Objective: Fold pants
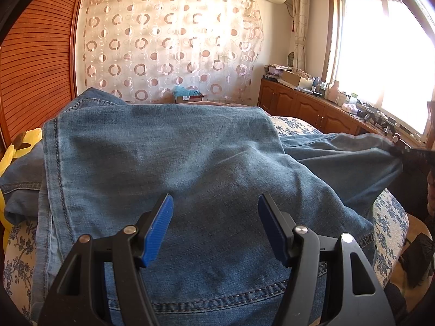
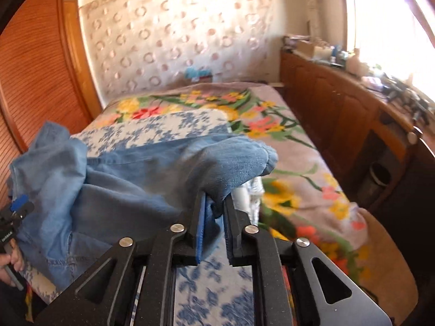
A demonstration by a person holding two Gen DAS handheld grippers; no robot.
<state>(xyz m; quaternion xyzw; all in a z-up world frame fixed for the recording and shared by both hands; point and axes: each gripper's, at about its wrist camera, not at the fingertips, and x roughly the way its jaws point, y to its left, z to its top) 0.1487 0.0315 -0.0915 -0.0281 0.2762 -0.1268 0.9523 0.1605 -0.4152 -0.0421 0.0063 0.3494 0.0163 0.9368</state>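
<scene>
1. Behind the bed, the left wrist view shows a sheer curtain (image 1: 171,46) printed with rings across the far wall, a slatted wooden wardrobe (image 1: 35,62) on the left, and a bright window (image 1: 380,51) above a low wooden cabinet (image 1: 307,103) crowded with small items.
2. In that same view the pants (image 1: 176,163), blue denim, lie heaped over a blue-flowered sheet (image 1: 388,212). One stitched hem runs down the left side, and a seam crosses just under the gripper.
3. The left gripper (image 1: 214,203) hangs over the denim with its blue-padded jaws spread wide and nothing between them (whether the tips touch the cloth I cannot tell).
4. At the right edge of this view a stretch of denim runs out to a dark, blurred shape.
5. From the right wrist view, the bed carries a bright floral blanket (image 2: 299,168), with the blue-flowered sheet (image 2: 163,130) laid over it nearer the camera.
6. The right gripper (image 2: 214,203) pinches a bunched fold of the pants (image 2: 136,179) between its jaws, and the cloth bulges up and over the tips.
7. From there the denim trails left toward the other gripper (image 2: 19,206), seen at the frame's left edge above a hand (image 2: 11,263).
</scene>
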